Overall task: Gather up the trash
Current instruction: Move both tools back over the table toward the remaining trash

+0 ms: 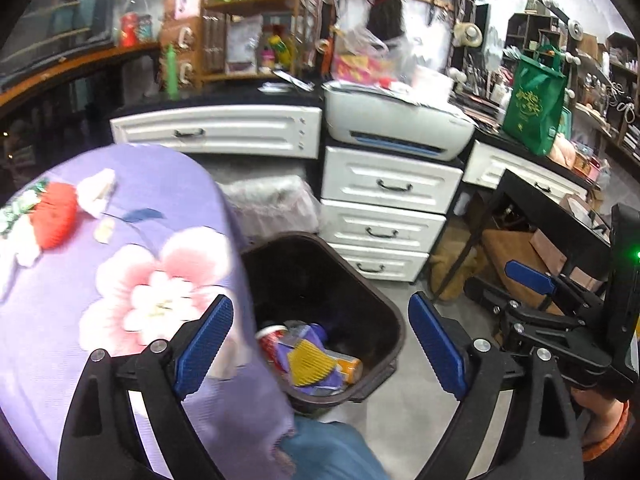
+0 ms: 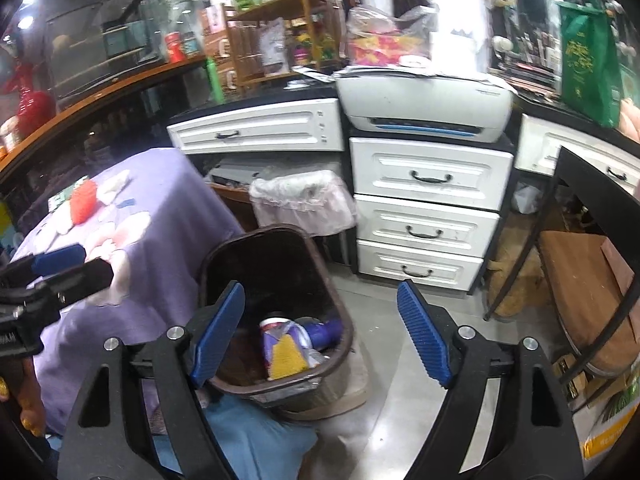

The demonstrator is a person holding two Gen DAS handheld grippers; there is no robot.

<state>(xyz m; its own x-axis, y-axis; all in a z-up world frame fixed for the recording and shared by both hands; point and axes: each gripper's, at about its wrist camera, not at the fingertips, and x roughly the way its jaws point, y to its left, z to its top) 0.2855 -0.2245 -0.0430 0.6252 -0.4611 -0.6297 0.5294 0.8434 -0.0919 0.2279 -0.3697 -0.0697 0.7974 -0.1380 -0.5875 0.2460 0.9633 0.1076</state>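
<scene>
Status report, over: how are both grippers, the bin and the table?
Left gripper open, empty. Right gripper open, empty, above brown bin. Bin holds wrappers. Red paper and scraps on purple table.

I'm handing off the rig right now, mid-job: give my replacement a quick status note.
Left gripper: open, empty, above the bin.
Right gripper: open, empty, also over the bin.
Brown trash bin stands on the floor beside the purple-clothed table.
Done: a red can, a yellow ridged piece and purple wrappers lie in the bin.
Left: a red crumpled piece, white scraps and a small pale bit are on the table.
</scene>
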